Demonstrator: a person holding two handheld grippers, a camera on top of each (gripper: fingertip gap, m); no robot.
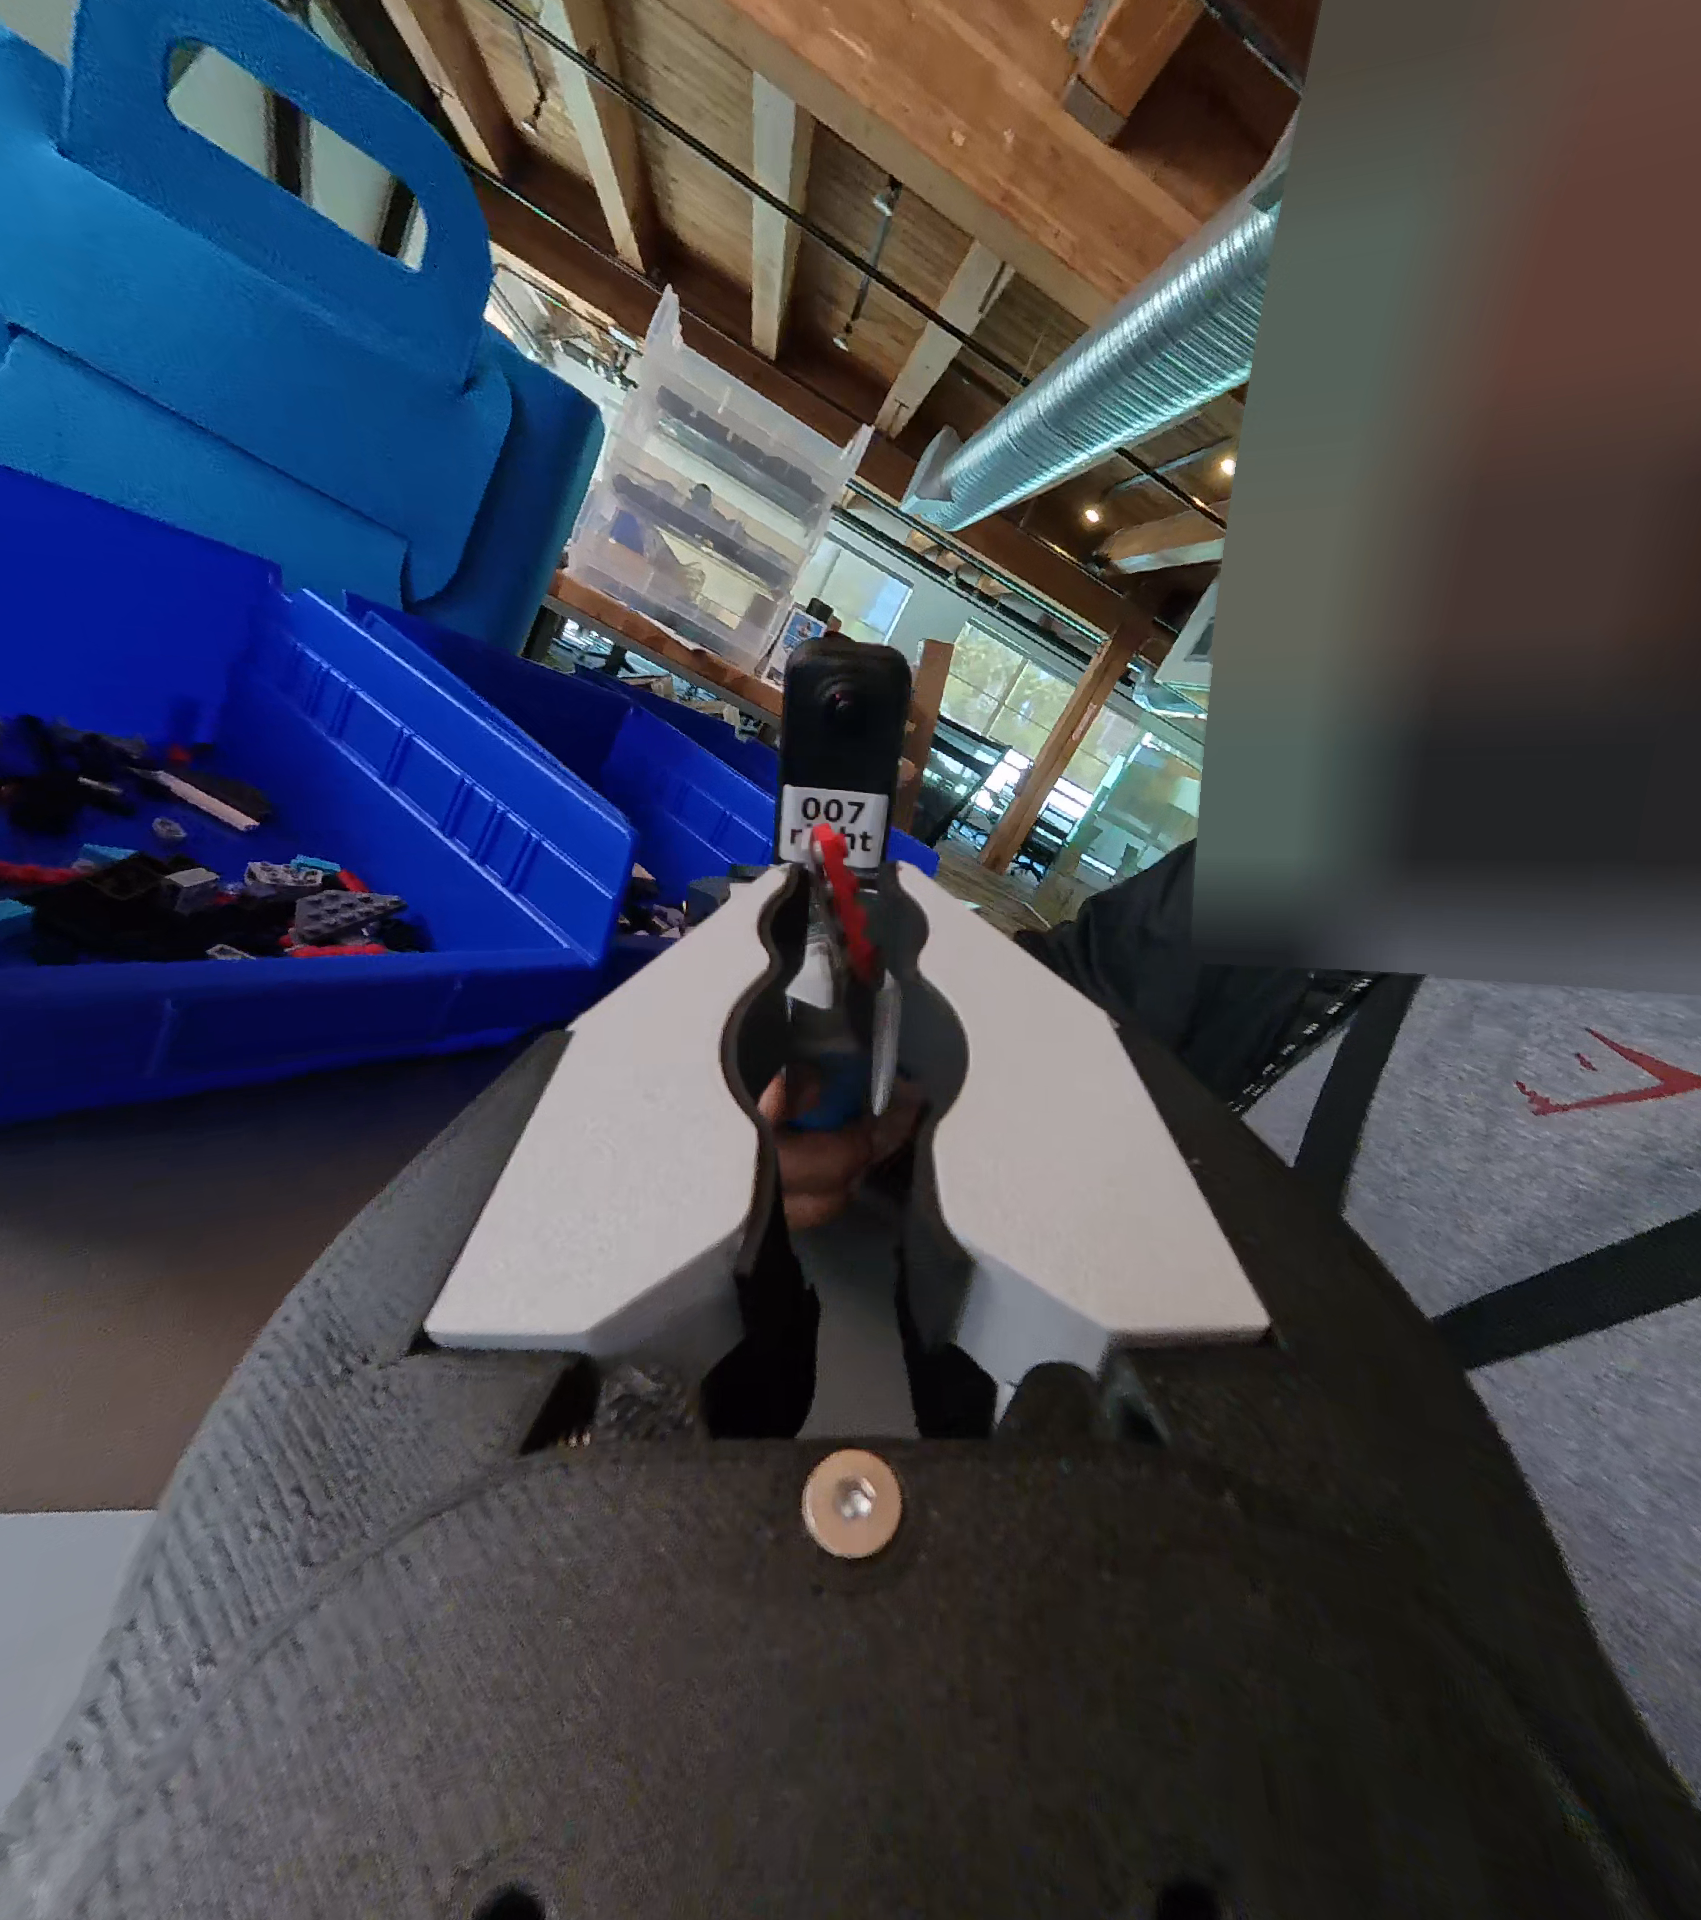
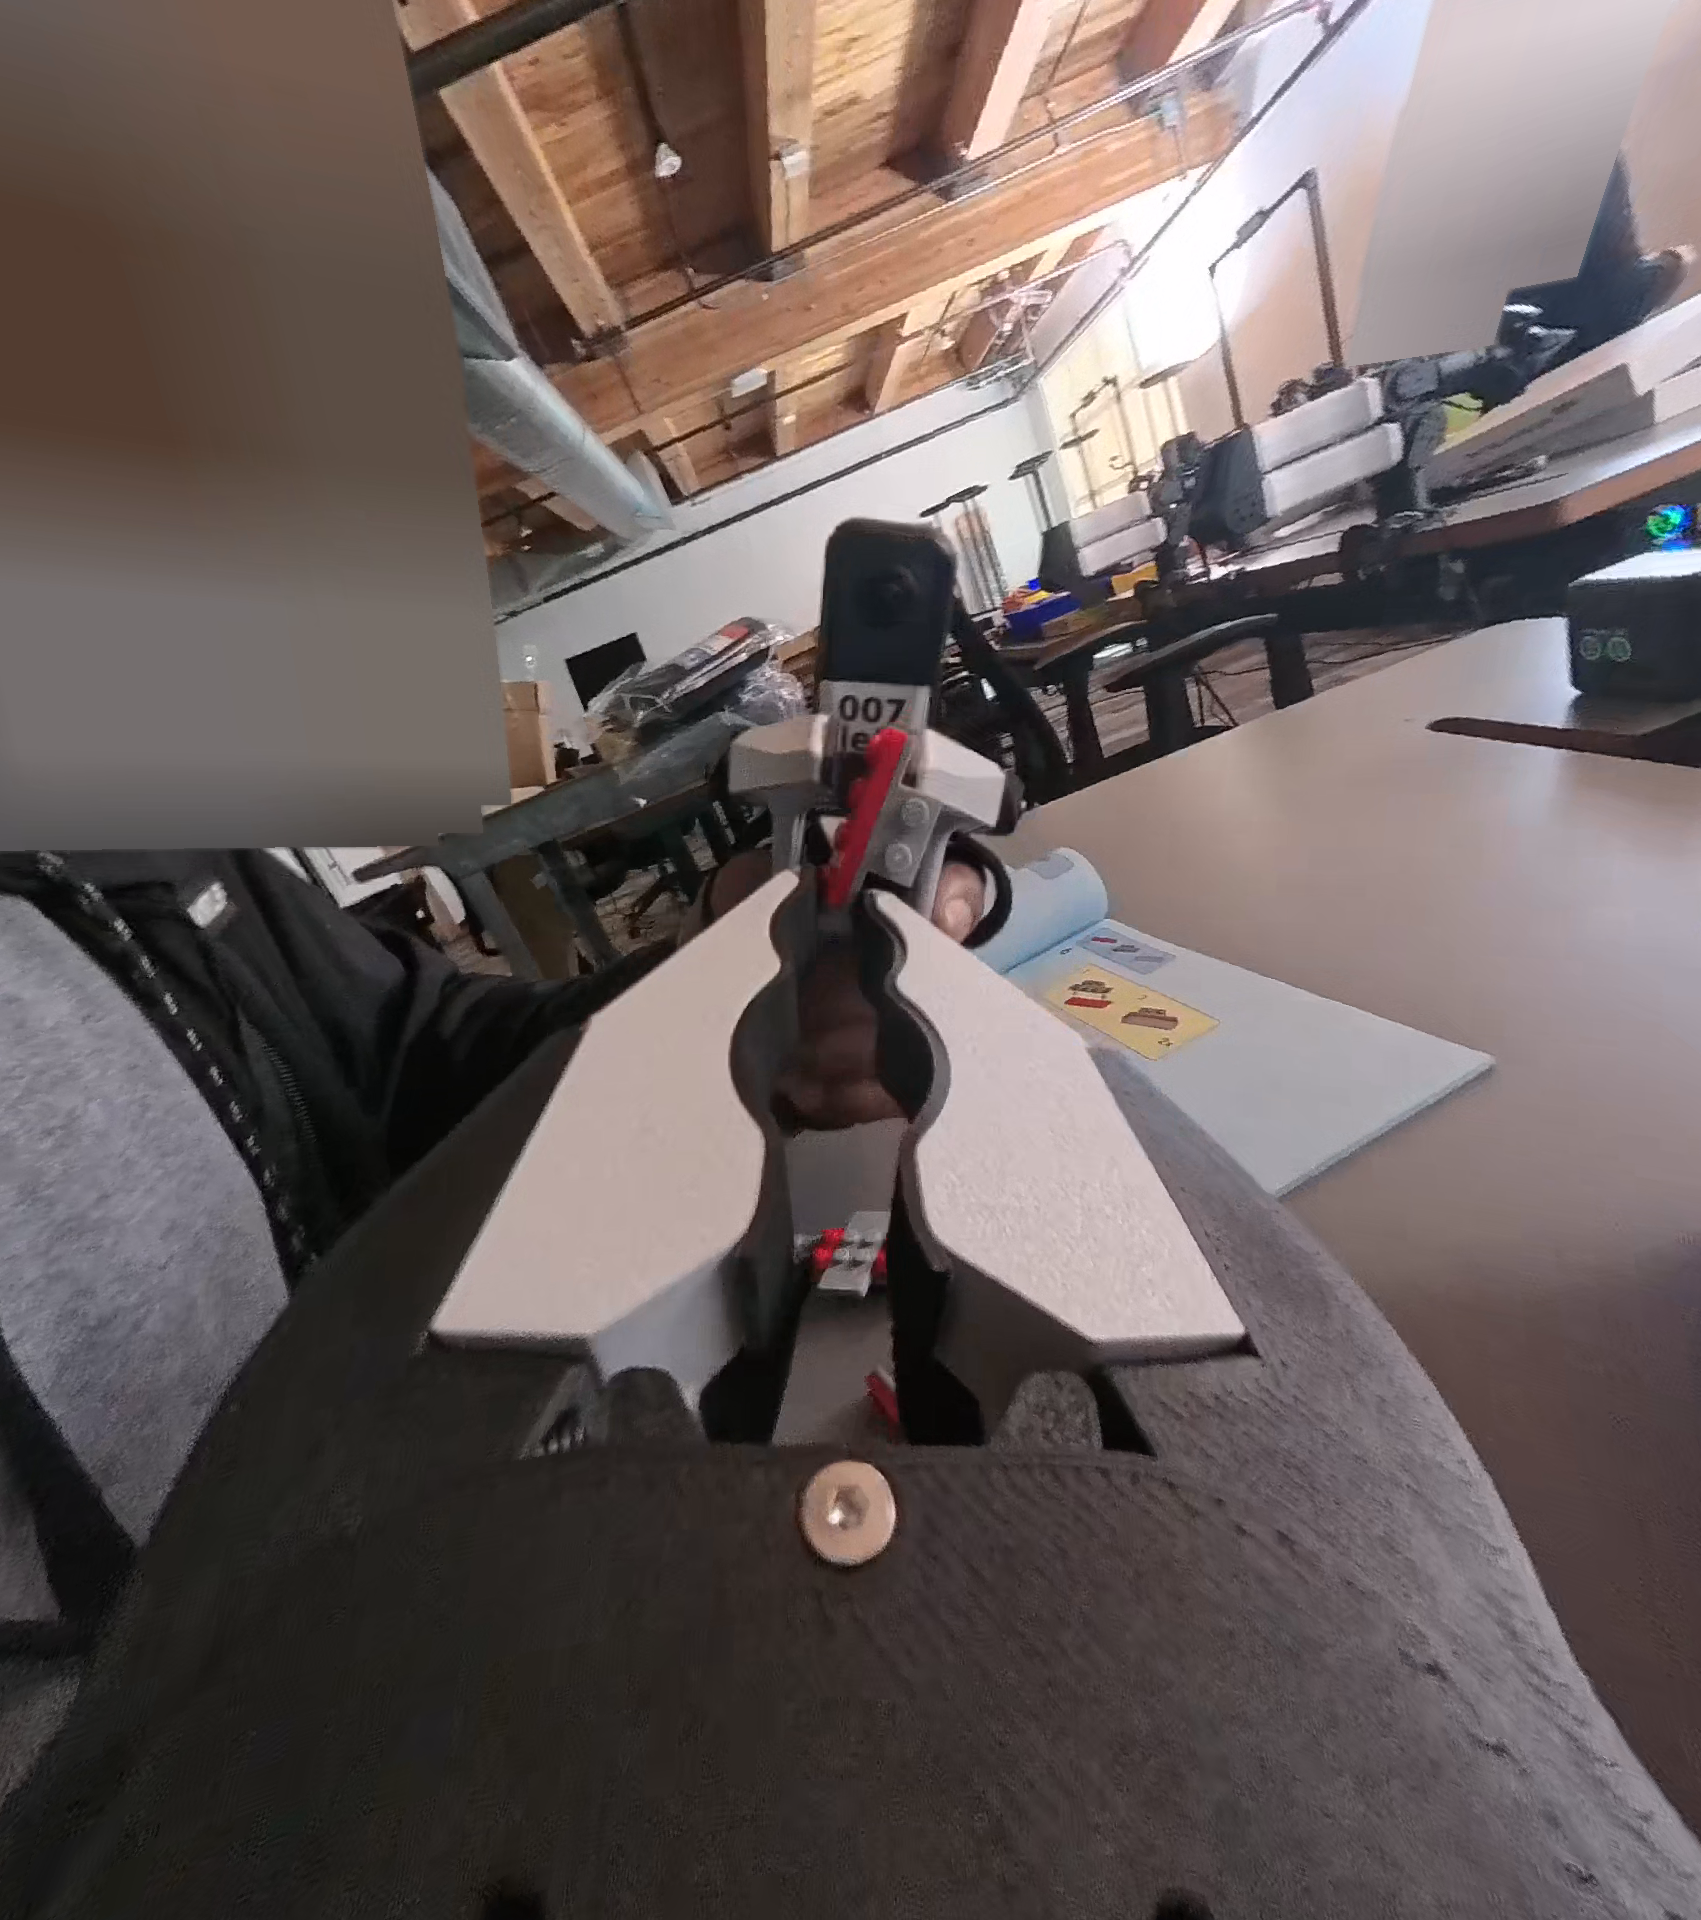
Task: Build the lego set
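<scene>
Both grippers apparently clamp one red piece above brown table

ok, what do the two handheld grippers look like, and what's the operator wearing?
Both match: the left gripper and right gripper each have a dark grey ribbed printed body with a silver centre bolt and two pale grey wedge fingers with black scalloped inner edges. Each carries an upright black camera bearing a white label. The operator wears a black jacket over grey.
</scene>
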